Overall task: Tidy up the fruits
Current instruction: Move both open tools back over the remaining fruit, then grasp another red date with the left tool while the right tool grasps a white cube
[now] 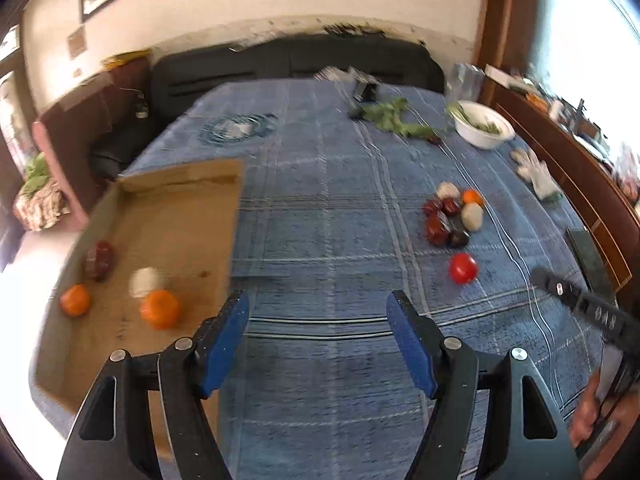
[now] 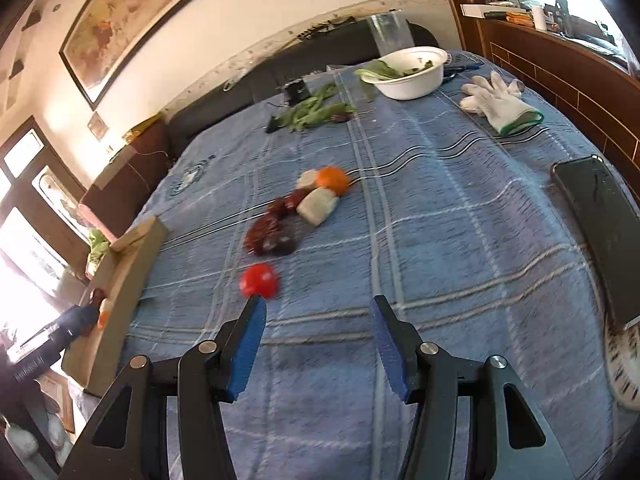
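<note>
A shallow cardboard box [image 1: 188, 204] lies at the left on the blue checked cloth and holds two oranges [image 1: 160, 308], a white fruit [image 1: 145, 280] and a dark red fruit [image 1: 99, 260]. A pile of dark red, white and orange fruits [image 1: 452, 216] [image 2: 296, 208] lies further out, a red tomato [image 1: 463, 267] [image 2: 260, 280] in front of it. My left gripper [image 1: 318, 308] is open and empty, just right of the box. My right gripper [image 2: 318, 310] is open and empty over bare cloth; its left finger sits just below the tomato, apart from it.
A white bowl [image 2: 412, 80] with greens, loose green leaves [image 2: 316, 110] and white gloves [image 2: 500, 104] lie at the far side. A dark phone [image 2: 600, 232] rests by the wooden rail at the right edge. A dark headboard and wall stand behind.
</note>
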The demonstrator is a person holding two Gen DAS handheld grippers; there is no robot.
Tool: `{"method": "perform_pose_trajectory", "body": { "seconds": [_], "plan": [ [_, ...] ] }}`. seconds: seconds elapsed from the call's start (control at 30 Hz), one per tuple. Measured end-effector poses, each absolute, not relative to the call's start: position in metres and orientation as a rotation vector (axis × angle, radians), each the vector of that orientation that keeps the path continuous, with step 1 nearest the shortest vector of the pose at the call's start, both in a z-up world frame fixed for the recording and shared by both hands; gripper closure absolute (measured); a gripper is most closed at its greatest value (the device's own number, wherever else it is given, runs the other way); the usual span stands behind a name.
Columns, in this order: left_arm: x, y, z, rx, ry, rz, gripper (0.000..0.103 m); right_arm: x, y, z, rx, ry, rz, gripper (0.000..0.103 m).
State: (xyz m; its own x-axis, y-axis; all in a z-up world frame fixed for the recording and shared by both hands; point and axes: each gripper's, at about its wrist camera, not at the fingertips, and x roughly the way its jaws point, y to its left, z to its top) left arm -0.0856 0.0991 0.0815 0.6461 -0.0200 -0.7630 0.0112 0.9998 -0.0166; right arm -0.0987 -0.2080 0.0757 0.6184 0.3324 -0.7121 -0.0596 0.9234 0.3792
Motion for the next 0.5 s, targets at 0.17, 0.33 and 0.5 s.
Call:
{"method": "perform_pose_trajectory", "body": {
  "seconds": [0.17, 0.33, 0.5],
  "plan": [
    [-0.048, 0.075, 0.067, -0.027, 0.909, -0.096, 0.032, -0.062, -0.21, 0.075, 0.324, 0.902, 0.237, 0.045],
    [-0.002, 0.057, 0.053, -0.054, 0.938, -0.155, 0.033, -0.021, -0.202, 0.064, 0.341, 0.913, 0.235, 0.045],
    [0.017, 0.042, 0.039, -0.038, 0.951, -0.187, 0.034, 0.004, -0.192, 0.051, 0.351, 0.945, 0.239, 0.045]
  ]
}}
